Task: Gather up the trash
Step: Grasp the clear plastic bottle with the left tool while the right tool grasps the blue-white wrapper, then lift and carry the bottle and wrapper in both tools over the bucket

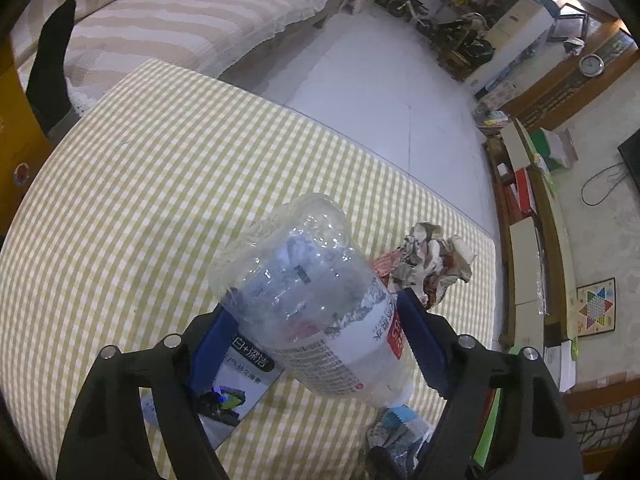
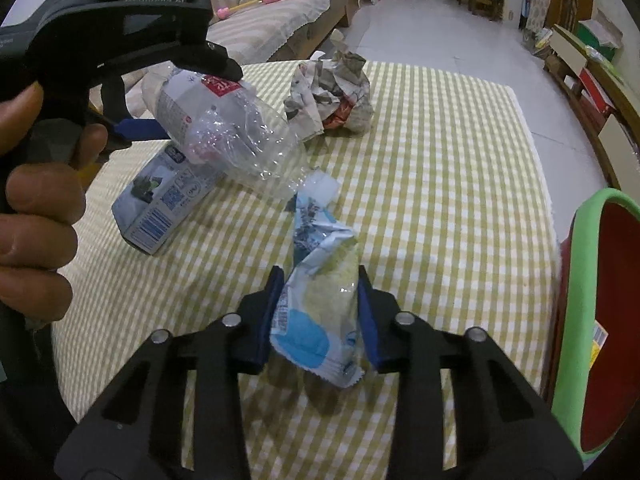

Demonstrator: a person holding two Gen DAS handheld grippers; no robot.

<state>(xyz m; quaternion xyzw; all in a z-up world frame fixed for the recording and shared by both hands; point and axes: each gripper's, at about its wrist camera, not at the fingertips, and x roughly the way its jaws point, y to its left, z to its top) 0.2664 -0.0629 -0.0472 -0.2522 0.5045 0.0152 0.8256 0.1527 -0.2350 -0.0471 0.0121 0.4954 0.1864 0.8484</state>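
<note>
A clear, crushed plastic bottle (image 1: 312,300) with a white and red label sits between the blue pads of my left gripper (image 1: 316,304), which press on both its sides. The right wrist view shows that bottle (image 2: 224,136) tilted above the table in the left gripper (image 2: 196,98). My right gripper (image 2: 319,276) is shut on a crumpled blue and white plastic wrapper (image 2: 320,312). A ball of crumpled newspaper (image 2: 332,96) lies further back on the checked tablecloth (image 2: 440,160). A grey-blue carton (image 2: 160,200) lies under the bottle.
A bin with a green rim (image 2: 580,280) and red inside stands at the table's right edge. A hand (image 2: 36,200) grips the left gripper's handle. A striped sofa (image 1: 180,28) stands behind the table, and white tiled floor (image 1: 380,80) lies beyond.
</note>
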